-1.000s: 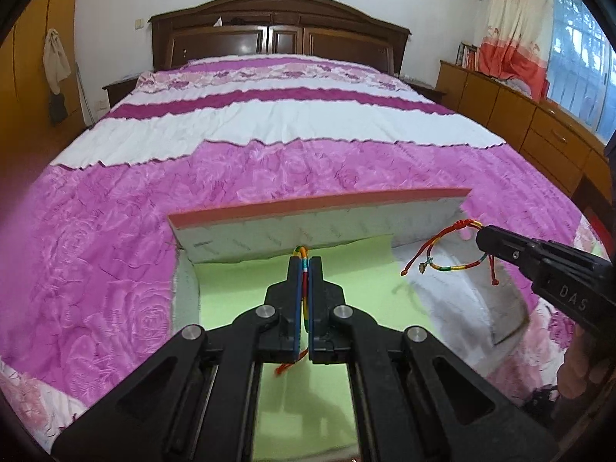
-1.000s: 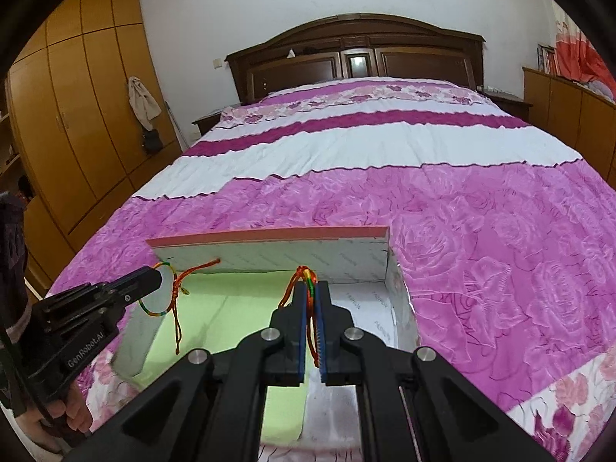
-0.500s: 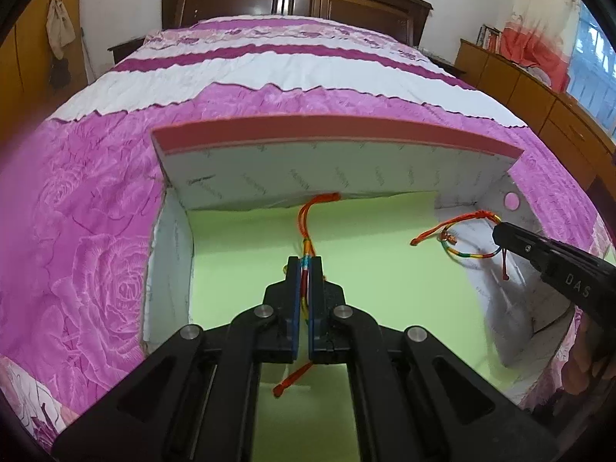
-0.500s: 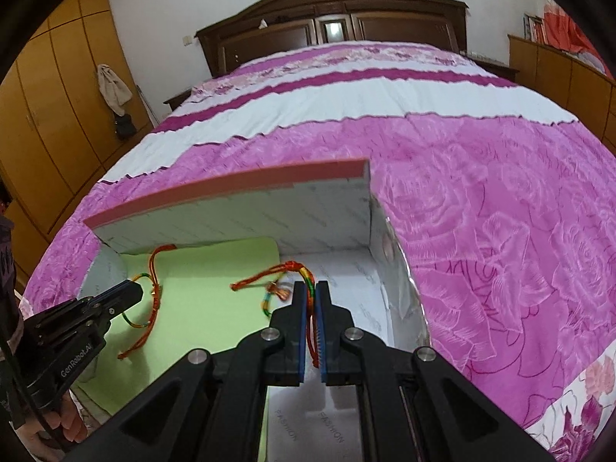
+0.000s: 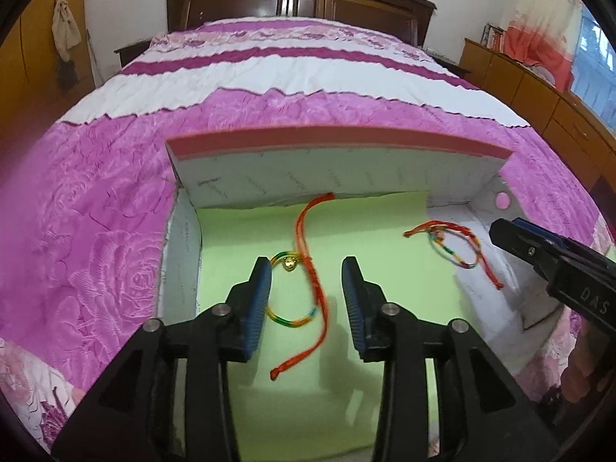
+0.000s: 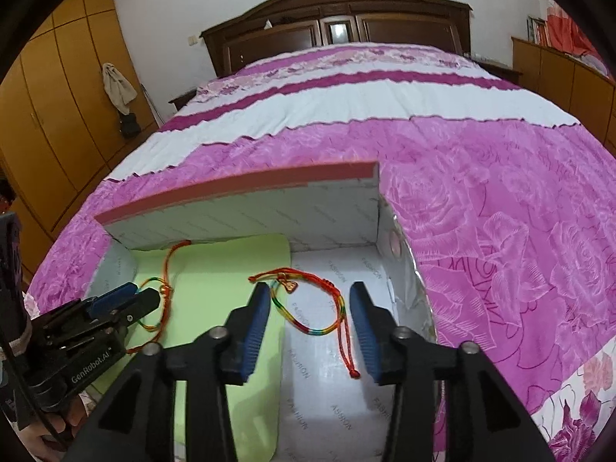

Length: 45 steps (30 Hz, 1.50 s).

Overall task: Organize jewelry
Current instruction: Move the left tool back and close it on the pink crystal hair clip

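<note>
Resting loose in an open box point(image 5: 338, 181) on the bed point(image 5: 96, 200), two woven bracelets lie between parted gripper jaws.

Left gripper point(image 5: 306, 275) has just been opening; its blue pads stand apart and clear of the first rainbow bracelet point(image 5: 304, 269), which lies on the green liner point(image 5: 238, 238) with its gold charm near the left pad and red cords trailing toward the box's back wall and toward the camera. Right gripper point(image 6: 310, 304) has likewise just been opening, released around the second rainbow bracelet point(image 6: 319, 308), which lies on the white box floor just beside the liner's edge, its red tail running toward the right pad. A hand point(image 6: 42, 431) shows at the lower left of the right wrist view, under the left gripper's body.
</note>
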### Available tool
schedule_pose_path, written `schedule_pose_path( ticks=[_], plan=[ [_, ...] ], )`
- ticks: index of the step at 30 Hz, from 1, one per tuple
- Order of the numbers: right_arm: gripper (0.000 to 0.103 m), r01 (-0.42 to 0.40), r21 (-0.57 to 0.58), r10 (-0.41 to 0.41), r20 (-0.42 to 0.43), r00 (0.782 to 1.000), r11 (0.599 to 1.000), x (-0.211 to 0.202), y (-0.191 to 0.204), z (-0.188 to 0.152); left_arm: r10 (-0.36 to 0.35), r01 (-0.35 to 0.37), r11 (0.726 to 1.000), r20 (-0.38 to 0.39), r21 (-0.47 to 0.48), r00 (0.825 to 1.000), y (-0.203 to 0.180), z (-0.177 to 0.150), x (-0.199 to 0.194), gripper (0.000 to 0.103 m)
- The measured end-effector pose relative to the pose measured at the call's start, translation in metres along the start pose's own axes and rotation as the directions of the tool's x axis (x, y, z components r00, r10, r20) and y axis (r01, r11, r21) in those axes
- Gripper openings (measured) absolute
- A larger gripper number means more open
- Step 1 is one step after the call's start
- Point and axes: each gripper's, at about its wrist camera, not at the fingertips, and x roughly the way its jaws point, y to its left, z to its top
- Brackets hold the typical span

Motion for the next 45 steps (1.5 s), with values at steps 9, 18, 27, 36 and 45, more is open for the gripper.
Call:
schedule_pose_path(
  ticks=[9, 18, 27, 36, 45],
  plan=[
    [0.05, -0.041, 0.01, 0.04, 0.062, 0.997, 0.999, -0.043, 0.005, 0.005, -0.036, 0.035, 0.999, 0.042, 0.019, 0.998, -0.01, 0.0, -0.043, 0.033],
    [0.052, -0.078, 0.003, 0.077, 0.1, 0.992, 0.997, -0.091, 0.007, -0.001, -0.082, 0.079, 0.996, 0.072, 0.044, 0.994, -0.022, -0.012, -0.085, 0.035],
    [0.056, -0.072, 0.029, 0.069, 0.108, 0.992, 0.997, -0.131, 0.003, -0.024, -0.112, 0.11, 0.993, 0.055, 0.048, 0.992, -0.028, -0.035, -0.108, 0.037],
    [0.063, -0.036, 0.017, 0.035, 0.063, 0.997, 0.999, -0.15, -0.002, -0.061, -0.118, 0.117, 0.992, 0.014, 0.038, 0.993, -0.027, -0.066, -0.109, 0.038],
    [0.066, 0.0, 0.013, 0.0, -0.011, 1.0, 1.0, -0.147, -0.012, -0.1, -0.135, 0.137, 0.99, -0.064, 0.034, 0.989, -0.028, -0.095, -0.095, 0.038]
  ],
)
